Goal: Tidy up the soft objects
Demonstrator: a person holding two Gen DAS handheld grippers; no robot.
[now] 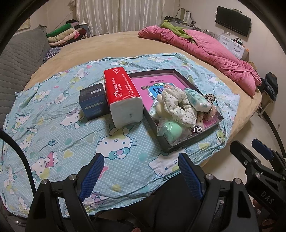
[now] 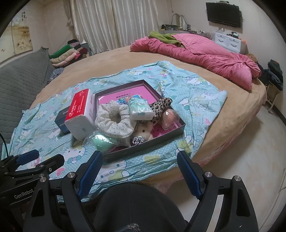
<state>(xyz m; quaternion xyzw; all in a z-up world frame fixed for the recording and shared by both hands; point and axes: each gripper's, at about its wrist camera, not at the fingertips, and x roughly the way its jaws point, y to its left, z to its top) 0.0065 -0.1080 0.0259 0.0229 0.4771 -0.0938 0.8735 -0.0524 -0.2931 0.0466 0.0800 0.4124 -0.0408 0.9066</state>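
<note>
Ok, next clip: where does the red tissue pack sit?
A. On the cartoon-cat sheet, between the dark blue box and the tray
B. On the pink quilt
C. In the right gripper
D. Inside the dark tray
A: the red tissue pack lies on the sheet, with the dark blue box on one side and the tray on the other.

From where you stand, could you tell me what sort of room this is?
Most likely a home bedroom: a large round bed with a rumpled pink quilt, curtains behind it, folded clothes stacked to the side, and a small wall-mounted screen.
</note>
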